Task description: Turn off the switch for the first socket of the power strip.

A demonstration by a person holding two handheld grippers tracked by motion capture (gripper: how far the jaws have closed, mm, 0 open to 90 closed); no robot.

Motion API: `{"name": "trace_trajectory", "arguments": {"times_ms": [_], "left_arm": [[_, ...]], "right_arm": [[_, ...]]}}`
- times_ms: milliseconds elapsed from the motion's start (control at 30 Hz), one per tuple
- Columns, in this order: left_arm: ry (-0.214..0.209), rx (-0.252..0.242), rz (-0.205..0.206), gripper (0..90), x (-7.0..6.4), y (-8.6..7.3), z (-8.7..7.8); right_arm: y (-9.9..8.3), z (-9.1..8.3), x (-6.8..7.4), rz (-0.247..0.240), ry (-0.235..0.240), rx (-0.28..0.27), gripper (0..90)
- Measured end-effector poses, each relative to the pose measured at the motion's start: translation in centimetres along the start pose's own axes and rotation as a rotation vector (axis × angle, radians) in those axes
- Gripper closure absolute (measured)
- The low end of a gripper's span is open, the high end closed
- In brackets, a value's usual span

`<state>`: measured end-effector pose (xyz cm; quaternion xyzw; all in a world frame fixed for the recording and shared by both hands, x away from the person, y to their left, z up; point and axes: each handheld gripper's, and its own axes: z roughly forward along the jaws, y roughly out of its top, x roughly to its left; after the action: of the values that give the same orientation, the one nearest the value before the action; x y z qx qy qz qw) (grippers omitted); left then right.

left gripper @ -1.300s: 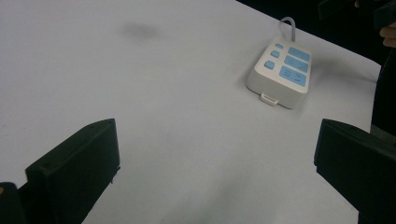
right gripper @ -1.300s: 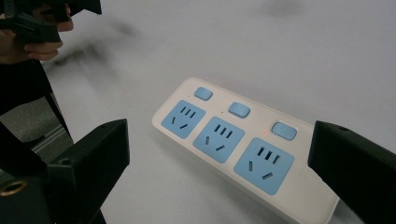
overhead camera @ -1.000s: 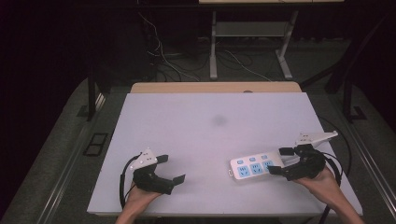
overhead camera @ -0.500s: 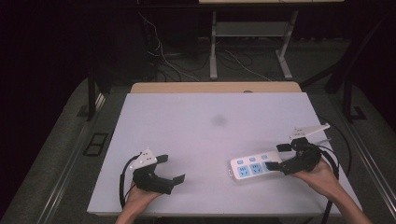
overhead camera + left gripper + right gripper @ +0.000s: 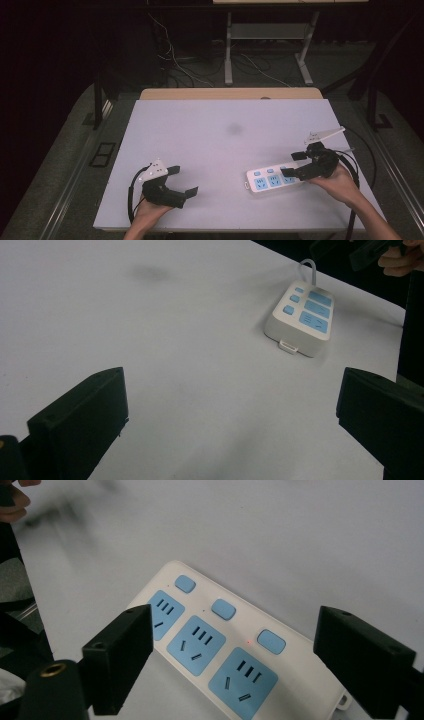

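In the high view, the power strip (image 5: 271,178) lay on the white desk (image 5: 215,145), the right tool (image 5: 294,163) gaping over its end. The left tool (image 5: 230,425) gaped wide, holding nothing. The right gripper view showed three blue sockets (image 5: 196,639) between spread jaws.

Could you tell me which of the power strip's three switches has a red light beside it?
The switch nearest the power strip's tab end; the other two show no red.
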<state>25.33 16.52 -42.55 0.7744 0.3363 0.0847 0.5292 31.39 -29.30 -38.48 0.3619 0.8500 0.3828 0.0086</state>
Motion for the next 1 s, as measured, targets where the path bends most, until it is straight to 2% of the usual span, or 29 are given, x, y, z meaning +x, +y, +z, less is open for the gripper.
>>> {"name": "trace_trajectory", "arguments": {"times_ms": [33, 133, 200, 467, 633, 800, 1000], "left_arm": [[0.0, -0.001, 0.0, 0.0, 0.0, 0.0, 0.0], [-0.001, -0.001, -0.001, 0.0, 0.0, 0.0, 0.0], [0.0, 0.0, 0.0, 0.0, 0.0, 0.0, 0.0], [0.0, 0.0, 0.0, 0.0, 0.0, 0.0, 0.0], [0.001, 0.001, 0.001, 0.0, 0.0, 0.0, 0.0], [0.002, 0.001, 0.0, 0.0, 0.1, 0.0, 0.0], [0.002, 0.001, 0.0, 0.0, 0.1, 0.0, 0.0]], "right_arm": [[0.1, 0.1, -0.2, -0.003, 0.003, 0.01, 24.3], [0.2, 0.2, -0.3, -0.002, 0.006, 0.014, 27.4], [0.3, 0.4, -0.6, -0.001, 0.009, 0.02, 33.9], [0.5, 0.7, -1.0, -0.006, 0.016, 0.035, 44.3], [0.5, 1.0, -1.3, -0.005, 0.008, 0.042, 55.9], [0.5, 1.1, -1.6, 0.002, 0.003, 0.042, 59.7], [0.5, 1.5, -2.1, 0.013, 0.004, 0.055, 71.3]]}}
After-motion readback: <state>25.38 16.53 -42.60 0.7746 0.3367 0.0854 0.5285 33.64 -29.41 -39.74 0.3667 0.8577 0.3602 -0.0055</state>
